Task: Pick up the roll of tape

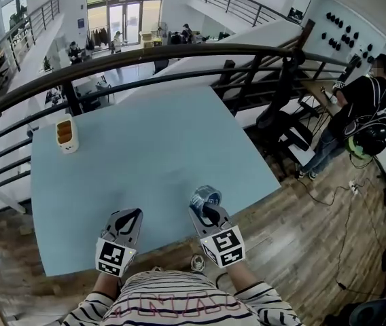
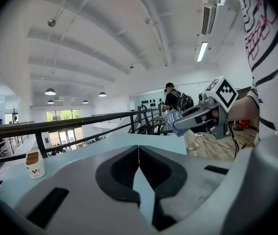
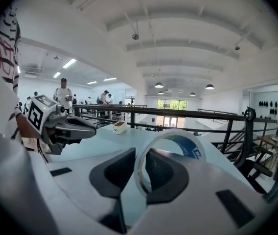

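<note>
Ahead of the left gripper and right gripper, the tabletop lies open. Only a small container, perhaps toaster-shaped, stands far left, with the railing beyond.

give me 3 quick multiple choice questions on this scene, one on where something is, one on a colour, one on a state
1. Where is the roll of tape?
A on the floor
B between the jaws of the right gripper
C on a shelf

2. What colour is the table top?
A light blue
B red
C black

3. How is the left gripper?
A wide open
B shut on the roll of tape
C shut, with nothing in it

Answers: B, the ring stands gripped between that gripper's pads. A, the top shows pale blue in the head view. C, its jaws meet with nothing between them.
</note>
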{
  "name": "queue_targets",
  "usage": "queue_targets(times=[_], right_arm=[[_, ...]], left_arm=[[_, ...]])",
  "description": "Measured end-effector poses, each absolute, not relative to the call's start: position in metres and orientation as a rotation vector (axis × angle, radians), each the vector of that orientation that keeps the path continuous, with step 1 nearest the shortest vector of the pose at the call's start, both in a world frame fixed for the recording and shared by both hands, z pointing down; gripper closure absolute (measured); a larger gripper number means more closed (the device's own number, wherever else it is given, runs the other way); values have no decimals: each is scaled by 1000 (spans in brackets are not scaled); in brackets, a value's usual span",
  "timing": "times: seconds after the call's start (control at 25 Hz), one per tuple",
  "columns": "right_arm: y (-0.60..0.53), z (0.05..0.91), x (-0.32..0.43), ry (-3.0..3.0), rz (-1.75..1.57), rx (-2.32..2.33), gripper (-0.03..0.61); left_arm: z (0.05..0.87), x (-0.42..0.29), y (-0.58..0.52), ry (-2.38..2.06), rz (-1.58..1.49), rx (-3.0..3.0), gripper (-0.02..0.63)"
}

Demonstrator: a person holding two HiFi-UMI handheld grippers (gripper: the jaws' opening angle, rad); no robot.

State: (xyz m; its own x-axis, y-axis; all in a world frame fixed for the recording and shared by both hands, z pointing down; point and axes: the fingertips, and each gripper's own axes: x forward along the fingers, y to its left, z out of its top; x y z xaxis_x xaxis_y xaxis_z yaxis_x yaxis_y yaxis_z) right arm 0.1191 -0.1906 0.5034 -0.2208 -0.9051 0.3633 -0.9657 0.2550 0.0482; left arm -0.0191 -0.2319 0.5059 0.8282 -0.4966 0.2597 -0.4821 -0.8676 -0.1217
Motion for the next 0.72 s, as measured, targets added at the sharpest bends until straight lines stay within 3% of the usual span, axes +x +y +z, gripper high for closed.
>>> queue_targets(times=[0.72], right_arm=[[-155, 513, 72, -2197, 297, 1790, 500]], left_arm=[[509, -37, -220, 684, -434, -2973, 586]])
